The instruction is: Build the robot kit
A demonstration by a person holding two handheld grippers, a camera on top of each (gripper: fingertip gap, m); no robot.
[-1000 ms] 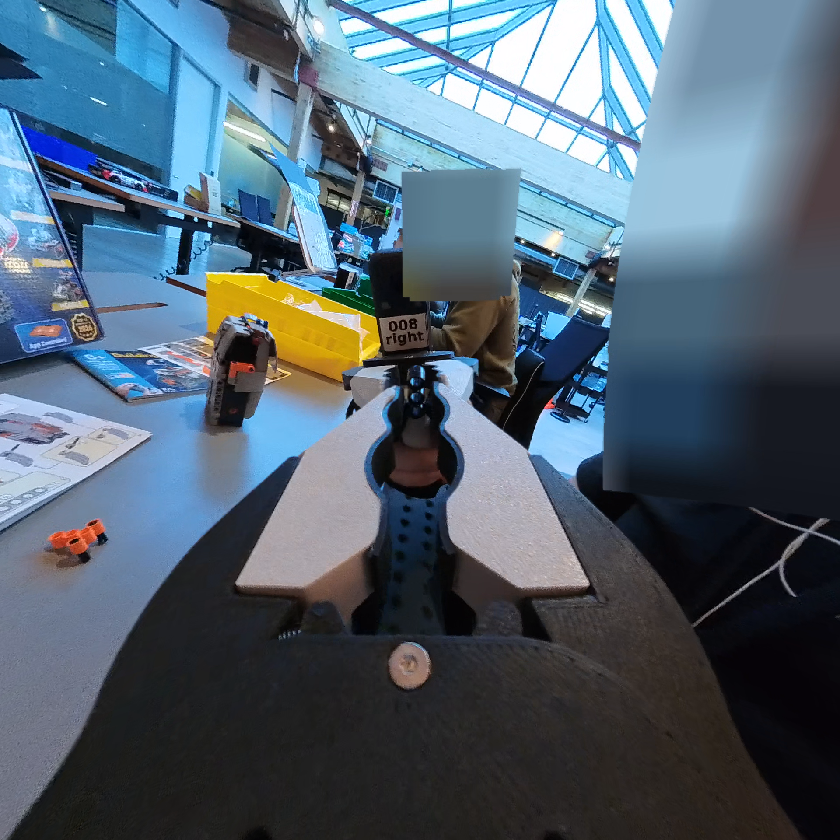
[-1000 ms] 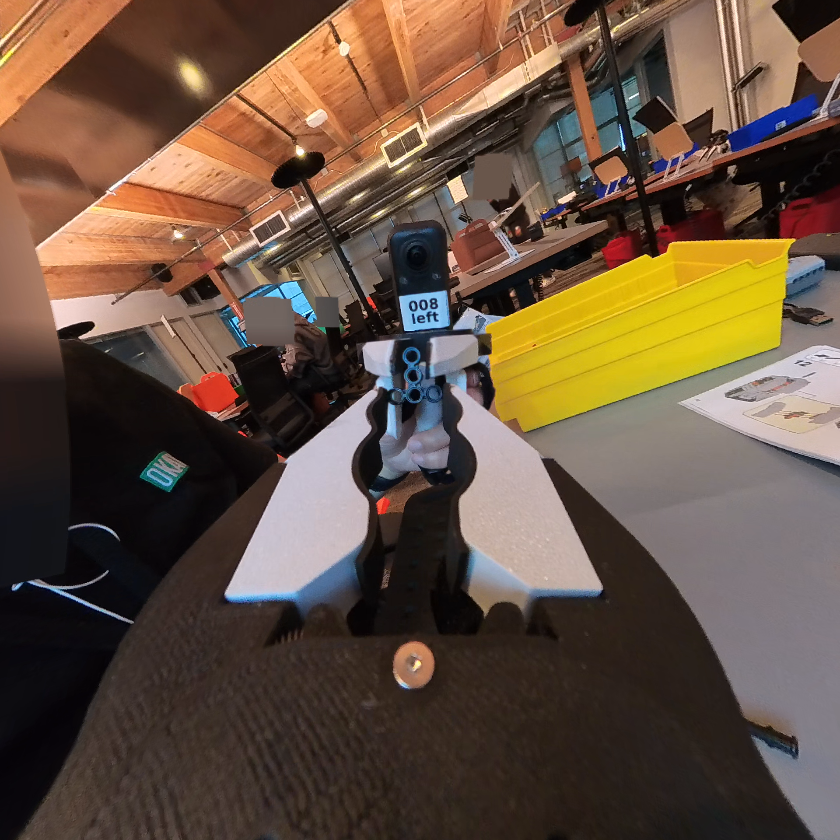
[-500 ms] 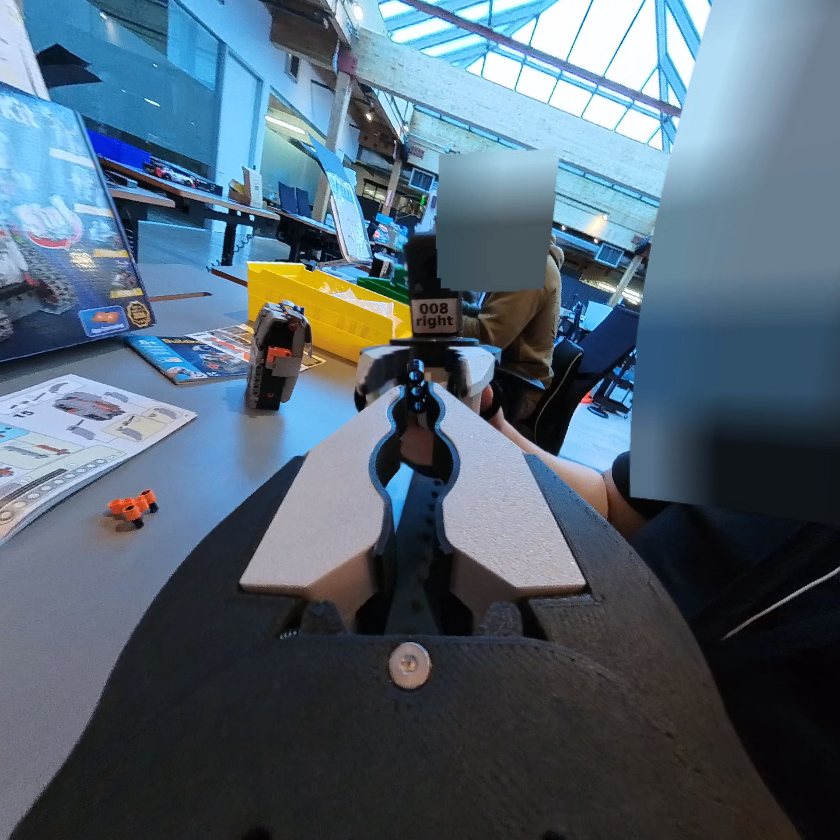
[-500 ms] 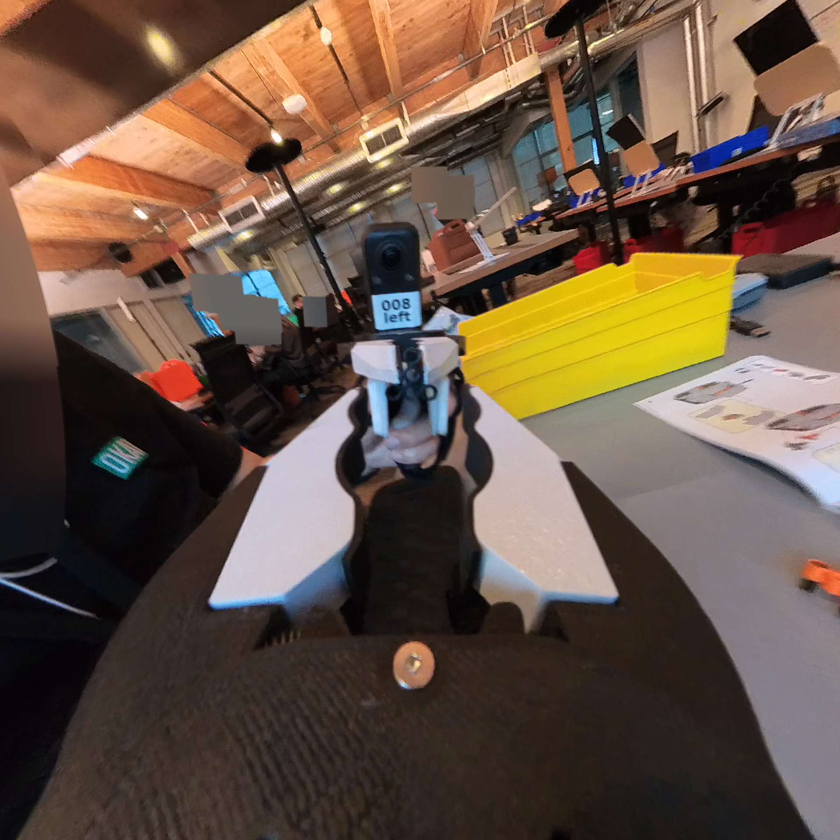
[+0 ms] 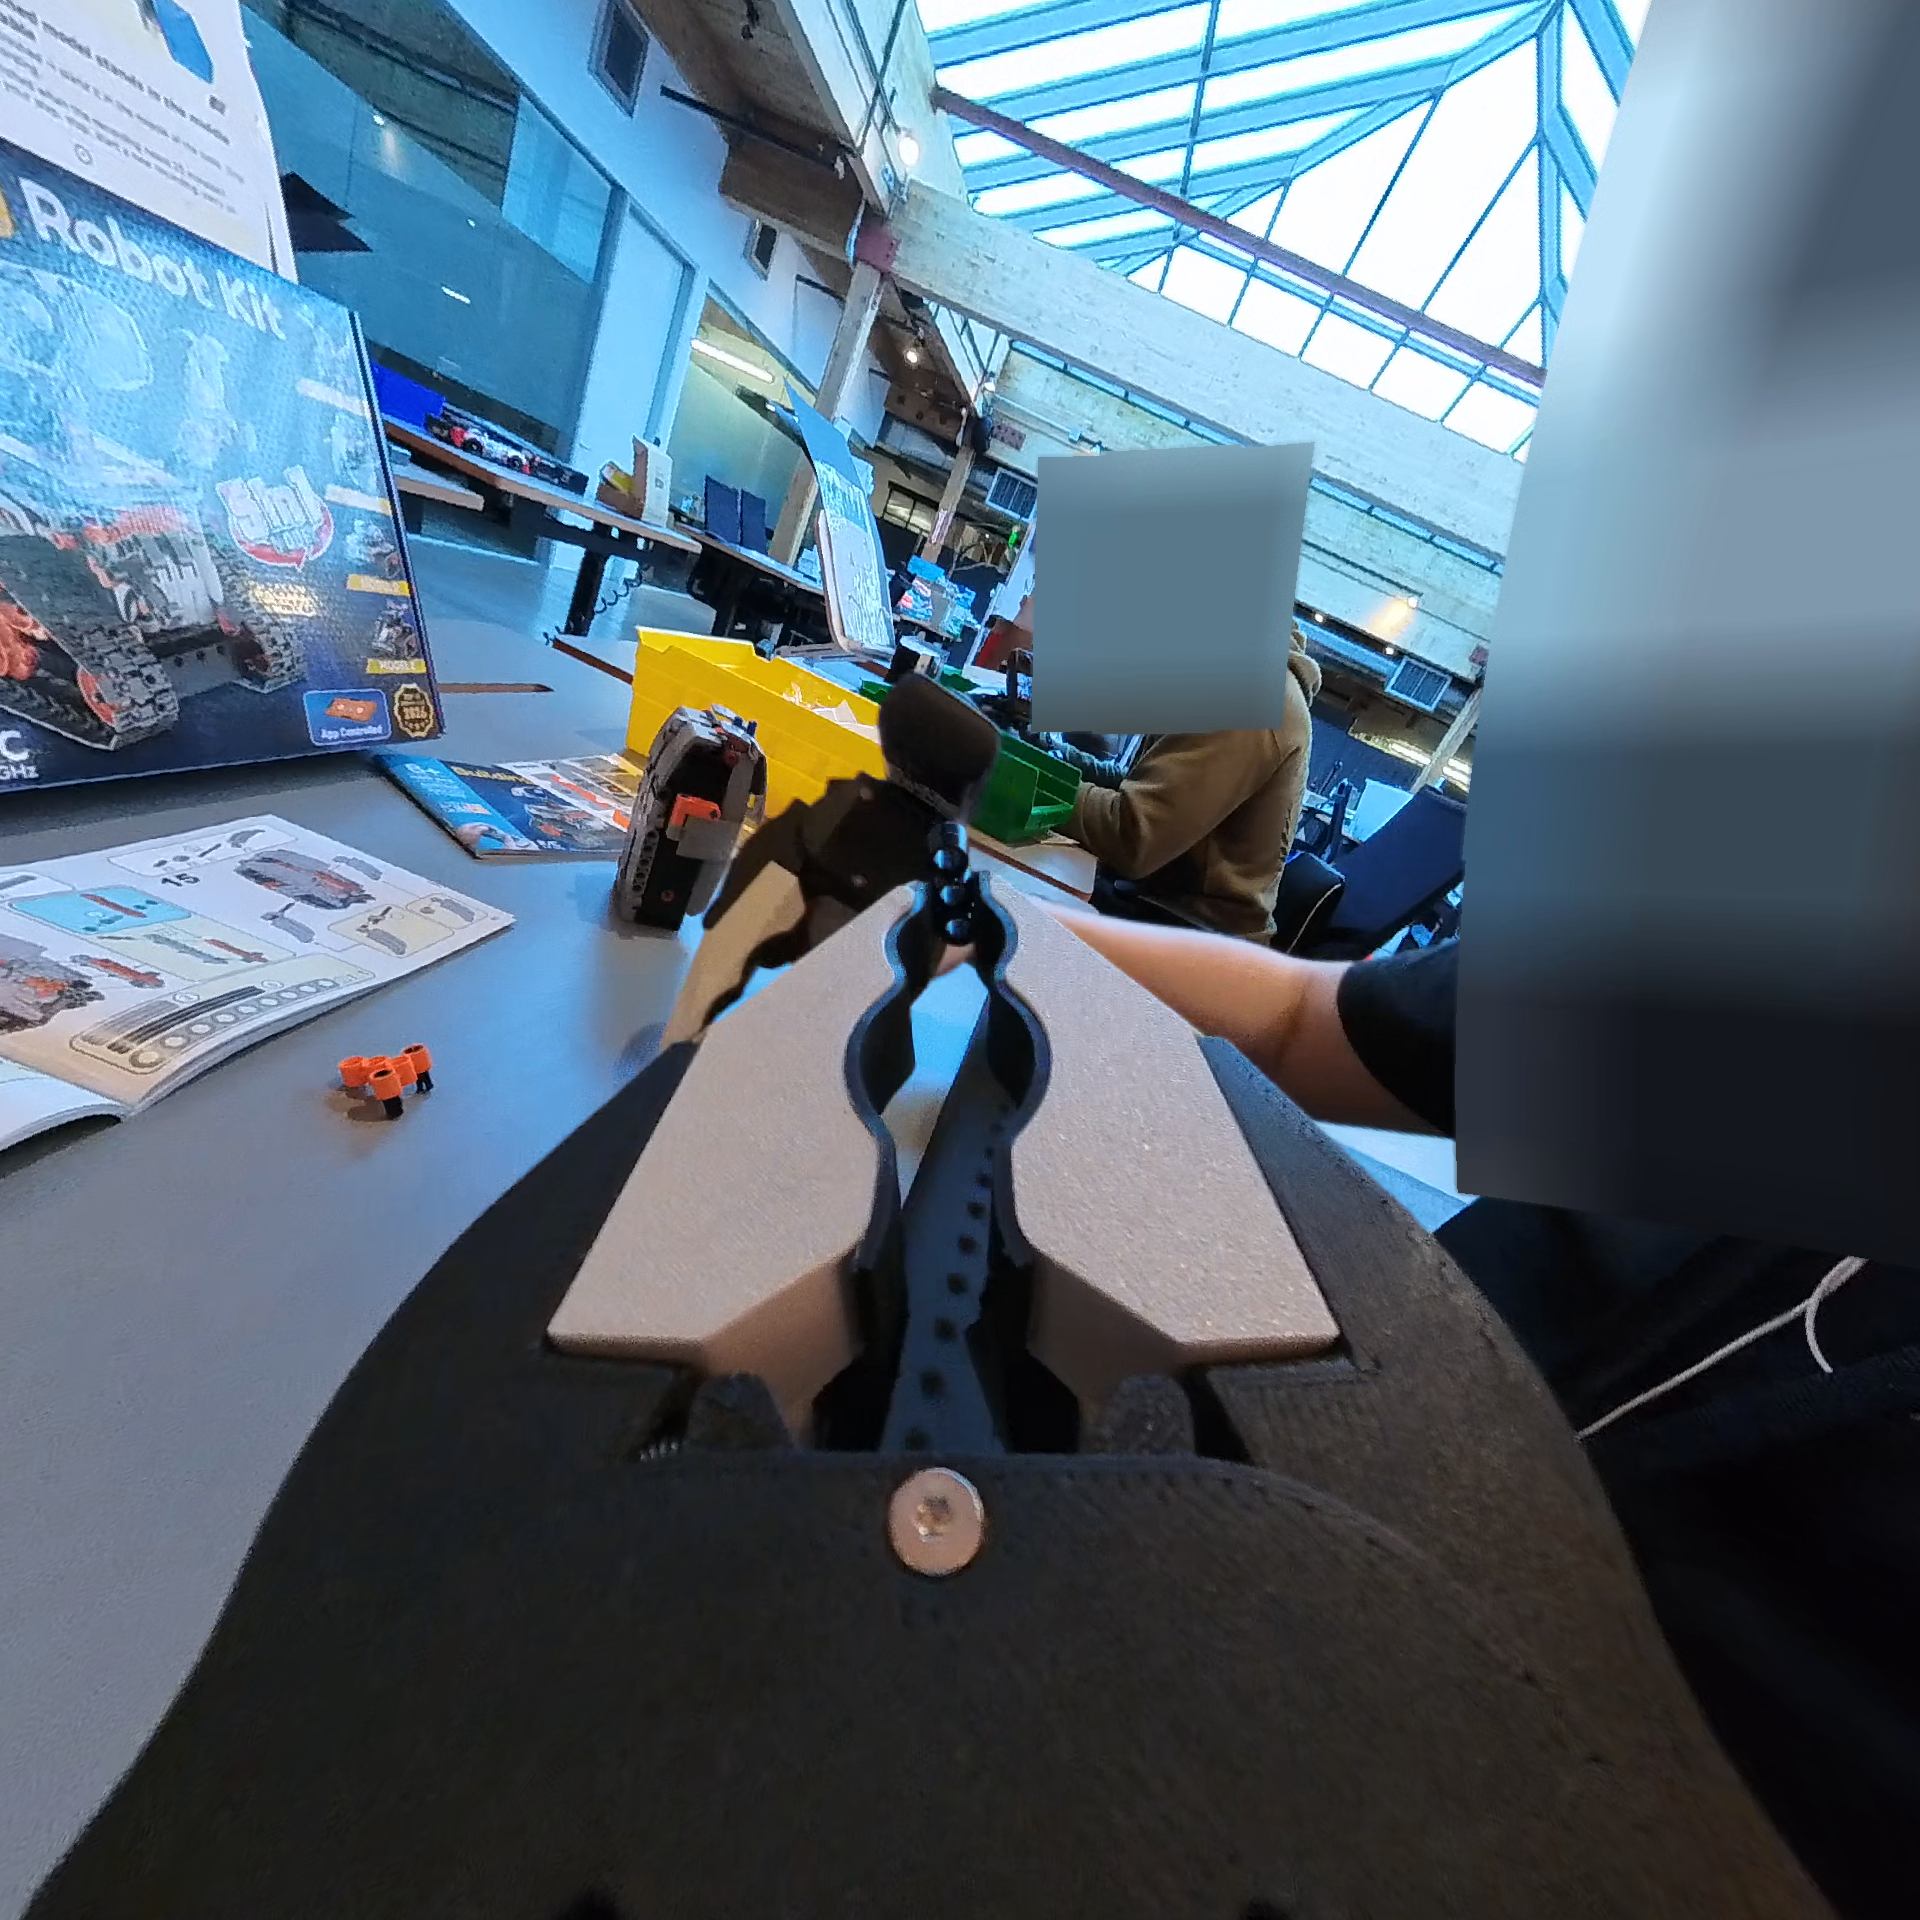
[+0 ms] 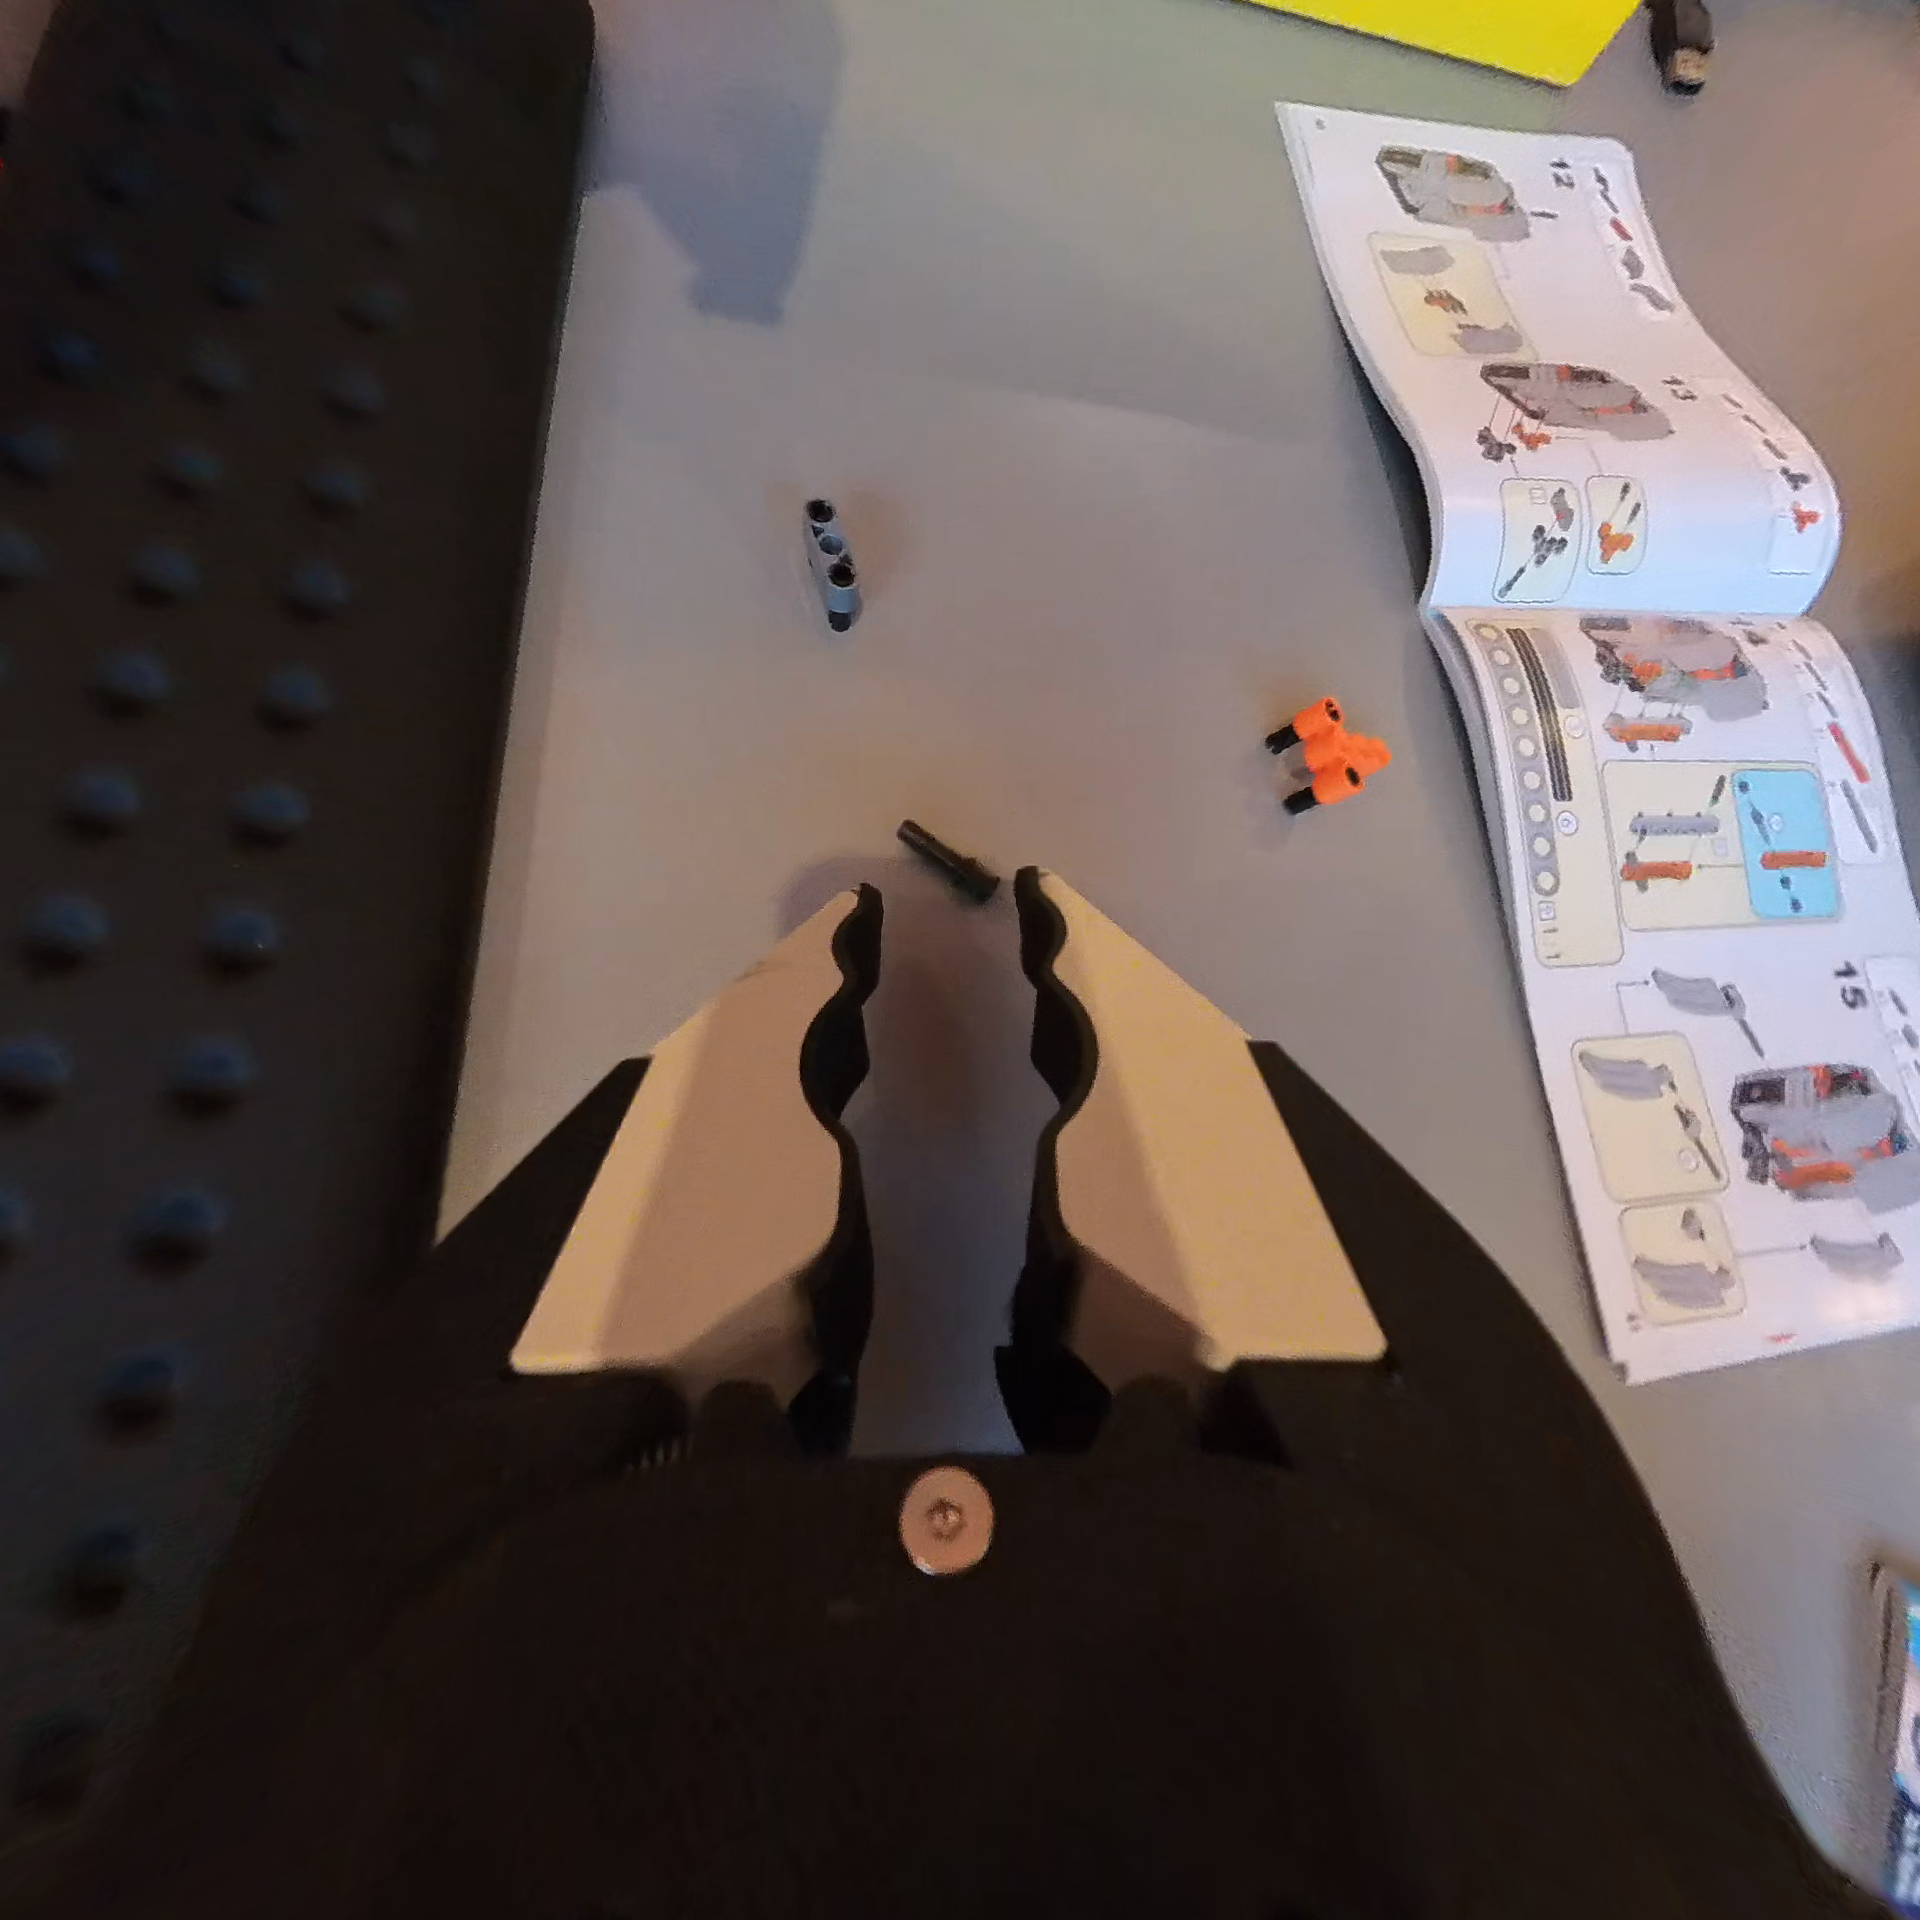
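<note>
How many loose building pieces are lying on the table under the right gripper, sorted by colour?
Black pin: 1
Grey short beam: 1
Orange connector cluster: 1
Total: 3

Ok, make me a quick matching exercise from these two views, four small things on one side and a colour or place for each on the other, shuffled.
Things:
1. black pin
2. grey beam
3. orange connector
4. black beam

Descriptions:
A. clamped in the left gripper
B. lying beside the open booklet
C. just ahead of the open right gripper
D. farther out on the table, has round holes

Pairs: 1-C, 2-D, 3-B, 4-A
</note>
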